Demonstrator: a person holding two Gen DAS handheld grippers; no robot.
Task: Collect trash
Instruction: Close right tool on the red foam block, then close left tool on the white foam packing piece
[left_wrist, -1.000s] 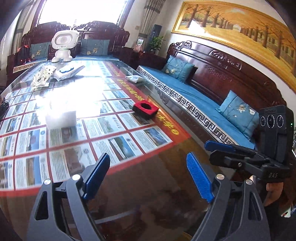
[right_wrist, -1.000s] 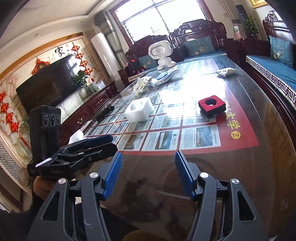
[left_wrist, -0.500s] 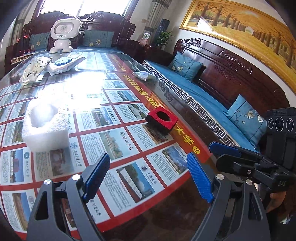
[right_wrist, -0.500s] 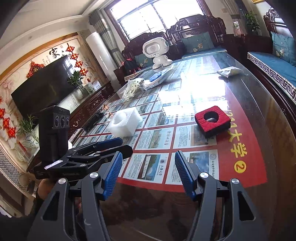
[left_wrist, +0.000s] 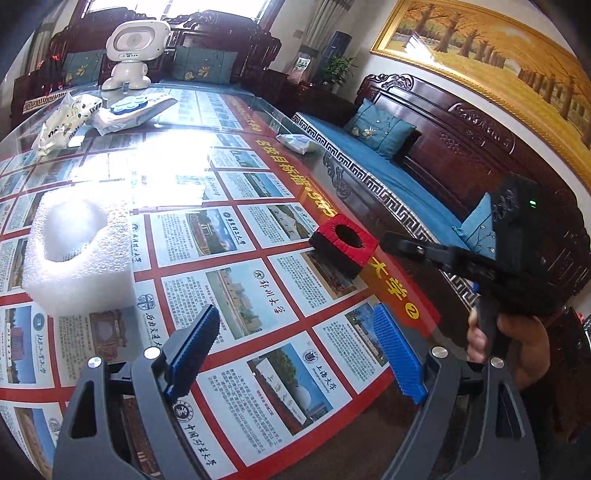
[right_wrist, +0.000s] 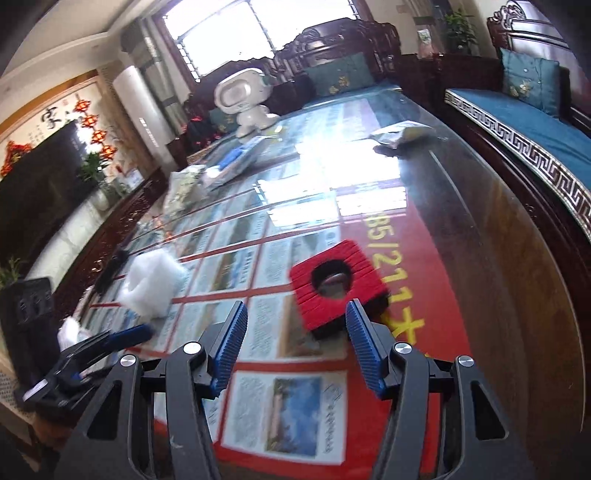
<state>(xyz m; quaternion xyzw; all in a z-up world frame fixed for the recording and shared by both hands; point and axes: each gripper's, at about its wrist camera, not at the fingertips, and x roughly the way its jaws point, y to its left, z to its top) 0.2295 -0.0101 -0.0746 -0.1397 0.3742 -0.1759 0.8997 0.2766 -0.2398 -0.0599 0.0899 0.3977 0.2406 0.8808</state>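
A red foam block with a round hole (right_wrist: 338, 286) lies on the glass table, just ahead of my open right gripper (right_wrist: 295, 332); its near edge touches the right finger's tip. It also shows in the left wrist view (left_wrist: 343, 245). A white foam block with a hollow (left_wrist: 79, 247) stands to the left, ahead of my open, empty left gripper (left_wrist: 295, 339); it also shows in the right wrist view (right_wrist: 153, 282). Crumpled white wrappers (left_wrist: 62, 123) and a small packet (left_wrist: 295, 142) lie farther back.
The glass table (left_wrist: 236, 295) covers a red poster sheet. A white toy robot (left_wrist: 133, 51) stands at the far end beside a flat white bag (left_wrist: 136, 109). A carved wooden sofa with blue cushions (left_wrist: 388, 166) runs along the right side.
Both grippers moved forward over the table toward the foam blocks. The right gripper came right up to the red block. Both stay open.
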